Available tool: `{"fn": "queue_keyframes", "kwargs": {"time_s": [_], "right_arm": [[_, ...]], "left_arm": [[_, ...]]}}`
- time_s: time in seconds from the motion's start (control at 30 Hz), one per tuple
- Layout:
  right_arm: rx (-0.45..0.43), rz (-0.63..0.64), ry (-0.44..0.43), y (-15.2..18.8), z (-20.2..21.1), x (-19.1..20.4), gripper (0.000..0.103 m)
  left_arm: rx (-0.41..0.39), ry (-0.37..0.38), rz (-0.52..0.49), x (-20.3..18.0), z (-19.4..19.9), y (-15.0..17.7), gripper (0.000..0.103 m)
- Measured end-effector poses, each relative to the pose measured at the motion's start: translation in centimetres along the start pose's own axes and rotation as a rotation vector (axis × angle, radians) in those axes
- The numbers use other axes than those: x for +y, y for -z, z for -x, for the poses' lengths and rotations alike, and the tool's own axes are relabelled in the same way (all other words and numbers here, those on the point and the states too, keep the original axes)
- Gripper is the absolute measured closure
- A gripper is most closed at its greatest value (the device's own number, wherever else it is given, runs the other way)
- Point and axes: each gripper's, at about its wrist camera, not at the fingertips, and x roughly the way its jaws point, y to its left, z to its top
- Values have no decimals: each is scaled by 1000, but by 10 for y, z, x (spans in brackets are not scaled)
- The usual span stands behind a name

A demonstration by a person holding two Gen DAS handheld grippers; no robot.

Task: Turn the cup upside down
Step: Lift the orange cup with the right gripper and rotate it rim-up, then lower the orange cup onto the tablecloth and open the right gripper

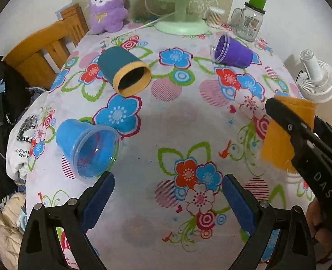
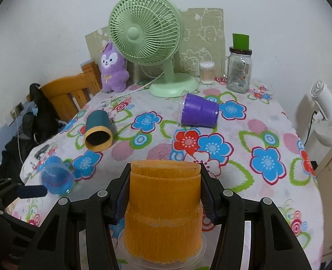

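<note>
Orange cup (image 2: pixel 163 211) sits clenched in your right claw (image 2: pixel 163 193), wide clear rim down near the floral counter (image 2: pixel 267 117), closed base up, so it looks already flipped and about ready to set down. You grip its side walls from both flanks, claw level and pointing forward. Your left claw (image 1: pixel 168 193) hovers released, holding nothing, just beside the blue cup (image 1: pixel 87 148), which lies on its side, probably next.
</note>
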Motion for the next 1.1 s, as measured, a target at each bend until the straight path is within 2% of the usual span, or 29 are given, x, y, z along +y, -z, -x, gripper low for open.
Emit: {"fn": "queue_keyframes", "kwargs": {"time_s": [0.1,0.23,0.47,0.67,0.77,0.83,1.0,1.1], "right_arm": [[-53,-14,14,8,-8,-2,46],[-76,-24,29,13,-19,-4,46],[-119,36,62,24,-30,6,46],[-111,63,69,26,-29,12,46],[-79,50,65,31,-29,12,44],[-54,46,67,34,-30,13,41],[-32,-18,38,34,-22,11,17],[-13,-9,47,29,-18,15,14]], "left_arm": [[3,8,-3,2,-9,1,6],[-4,-4,-18,2,-23,0,6],[-10,8,-52,-1,-41,1,6],[7,20,-72,-1,-51,3,6],[13,25,-76,-1,-53,2,6],[22,31,-79,-1,-55,2,6],[36,42,-88,-1,-55,3,6],[44,54,-82,0,-52,2,6]]}}
